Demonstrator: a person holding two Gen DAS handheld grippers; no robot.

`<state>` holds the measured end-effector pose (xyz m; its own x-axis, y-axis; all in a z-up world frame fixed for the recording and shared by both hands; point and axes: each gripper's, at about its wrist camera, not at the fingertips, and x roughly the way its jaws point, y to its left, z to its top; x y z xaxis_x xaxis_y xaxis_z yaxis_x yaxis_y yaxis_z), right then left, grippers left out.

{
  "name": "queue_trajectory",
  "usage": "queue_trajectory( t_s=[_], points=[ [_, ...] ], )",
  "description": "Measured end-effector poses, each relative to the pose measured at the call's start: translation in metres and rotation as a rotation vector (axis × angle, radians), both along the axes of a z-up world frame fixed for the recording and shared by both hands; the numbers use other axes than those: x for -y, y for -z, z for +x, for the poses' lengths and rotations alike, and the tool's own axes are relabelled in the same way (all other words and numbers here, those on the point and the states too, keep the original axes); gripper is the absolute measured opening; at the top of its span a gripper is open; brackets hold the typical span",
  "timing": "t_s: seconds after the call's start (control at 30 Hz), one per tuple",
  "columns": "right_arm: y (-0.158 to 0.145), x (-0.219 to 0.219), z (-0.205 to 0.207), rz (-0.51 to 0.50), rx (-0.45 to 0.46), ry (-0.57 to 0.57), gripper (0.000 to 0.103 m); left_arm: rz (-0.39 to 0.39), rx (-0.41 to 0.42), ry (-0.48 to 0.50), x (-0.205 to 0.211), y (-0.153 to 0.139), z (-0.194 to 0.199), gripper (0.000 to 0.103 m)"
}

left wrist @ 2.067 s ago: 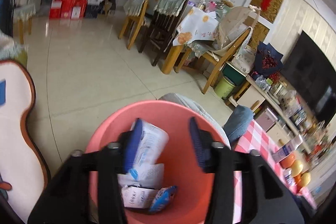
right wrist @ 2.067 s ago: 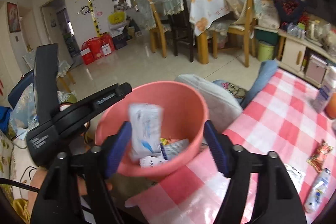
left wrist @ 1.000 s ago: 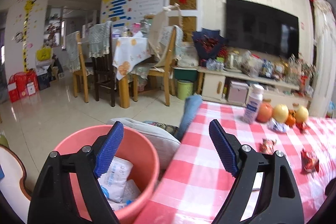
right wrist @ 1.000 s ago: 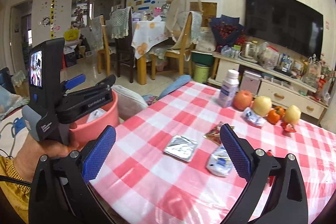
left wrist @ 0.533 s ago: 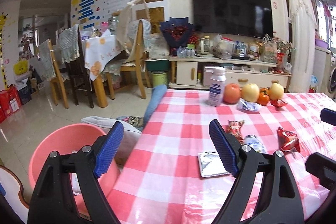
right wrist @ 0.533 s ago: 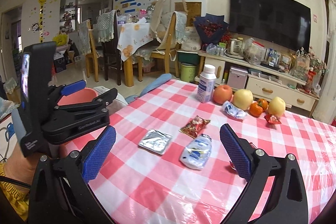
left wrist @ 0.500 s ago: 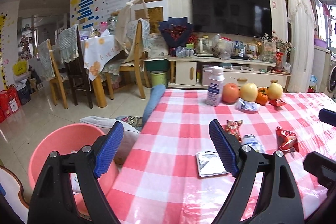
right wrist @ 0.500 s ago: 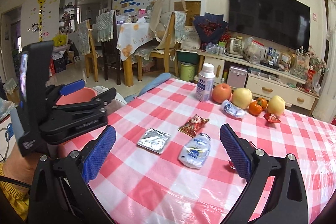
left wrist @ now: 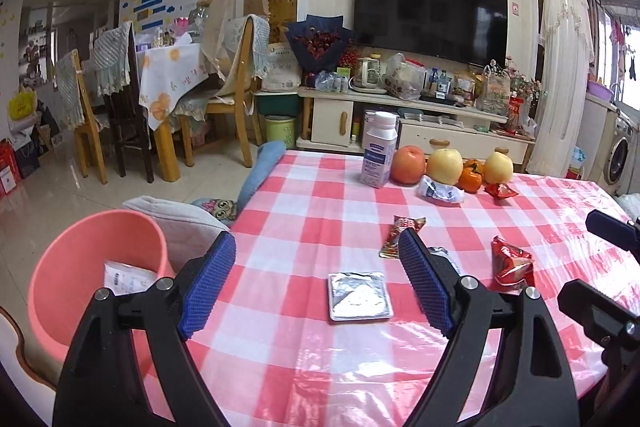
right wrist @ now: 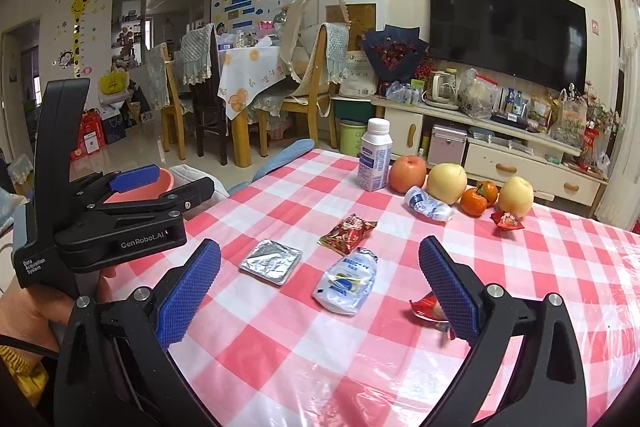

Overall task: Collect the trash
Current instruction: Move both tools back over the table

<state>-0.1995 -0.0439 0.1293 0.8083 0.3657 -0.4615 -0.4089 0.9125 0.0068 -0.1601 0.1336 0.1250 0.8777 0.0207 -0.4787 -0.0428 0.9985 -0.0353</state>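
A: Step in hand? Between pickups, by the look of it. Left gripper wide open and empty above the checked table; right gripper likewise spread, nothing held.

B: Trash? Scattered mid-table: silver foil packet, white pouch, red snack wrapper, crumpled red wrapper. Pink bin off the table's left edge, packets already inside.

A: Next move, probably: down onto the foil packet, lying flat, so a low, shallow pinch at one edge.
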Motion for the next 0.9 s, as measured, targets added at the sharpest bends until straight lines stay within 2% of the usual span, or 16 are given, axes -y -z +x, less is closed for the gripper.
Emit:
queue_trajectory(
  t_s=[0.13, 0.6, 0.9],
  points=[
    [0.001, 0.010, 0.003, 0.004, -0.006, 0.012, 0.098, -0.029, -0.024, 0.010, 0.004, 0.001, 0.003, 0.084],
    [0.008, 0.060, 0.017, 0.078, -0.008, 0.080, 0.098, 0.021, -0.058, 0.034, 0.032, 0.006, 0.009, 0.084],
    [0.016, 0.086, 0.031, 0.130, -0.078, 0.131, 0.098, 0.031, -0.086, 0.092, 0.055, 0.015, 0.012, 0.084]
  ],
)
